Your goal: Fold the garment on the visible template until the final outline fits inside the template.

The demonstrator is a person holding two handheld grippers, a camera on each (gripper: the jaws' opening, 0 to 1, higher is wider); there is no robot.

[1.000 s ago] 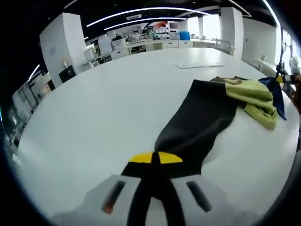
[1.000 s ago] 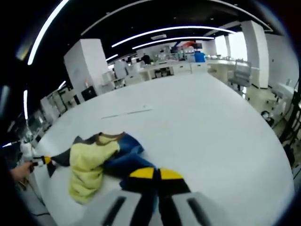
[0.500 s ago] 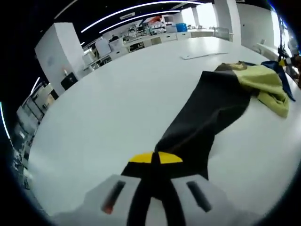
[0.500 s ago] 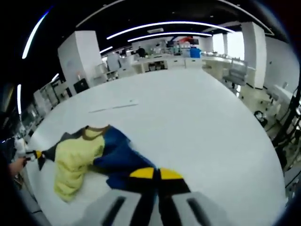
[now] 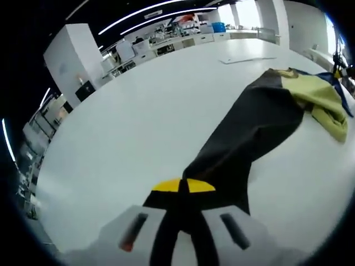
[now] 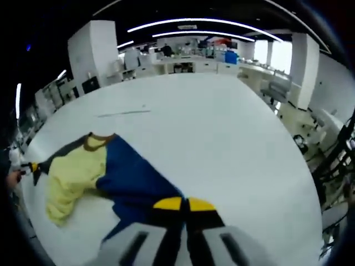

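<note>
Left tool [image 5: 183, 186] clamped on garment's [image 5: 260, 124] black sleeve, right tool [image 6: 184, 204] clamped on its blue sleeve, garment stretched across white desk [image 5: 138, 116].

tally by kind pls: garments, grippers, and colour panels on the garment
Garments: 1, the garment spread on the white table.
Grippers: 2, the left gripper clamped on the black panel, the right gripper clamped on the blue panel.
Colour panels: 3, black, blue, and the yellow-green panel.
Total: 6.
</note>
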